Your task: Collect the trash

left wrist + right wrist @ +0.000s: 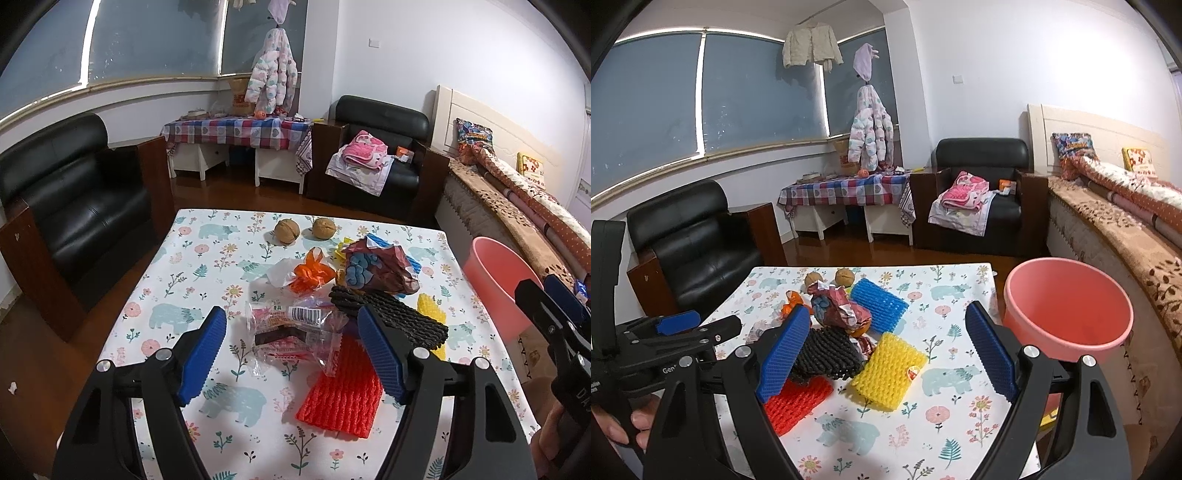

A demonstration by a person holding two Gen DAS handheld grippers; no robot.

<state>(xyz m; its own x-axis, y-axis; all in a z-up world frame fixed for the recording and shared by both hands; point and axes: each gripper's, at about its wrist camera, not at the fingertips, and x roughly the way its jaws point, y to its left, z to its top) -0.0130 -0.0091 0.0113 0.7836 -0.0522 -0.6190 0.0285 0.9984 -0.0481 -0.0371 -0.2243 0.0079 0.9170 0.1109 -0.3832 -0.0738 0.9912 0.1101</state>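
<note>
A pile of trash lies on the patterned table (192,288): a clear snack wrapper (295,332), a red foam net (341,398), a black foam net (391,317), a yellow foam net (888,371), a blue foam net (879,304), a crumpled maroon wrapper (376,267) and an orange wrapper (312,275). My left gripper (293,350) is open, its jaws on either side of the clear wrapper, above it. My right gripper (886,354) is open over the yellow net (430,308). A pink bin (1067,308) stands off the table's right edge.
Two walnuts (286,230) (324,228) sit at the table's far side. Black armchairs stand at left (70,210) and at the back (380,147). A bed (1126,229) runs along the right, behind the bin. A checked side table (240,133) is by the window.
</note>
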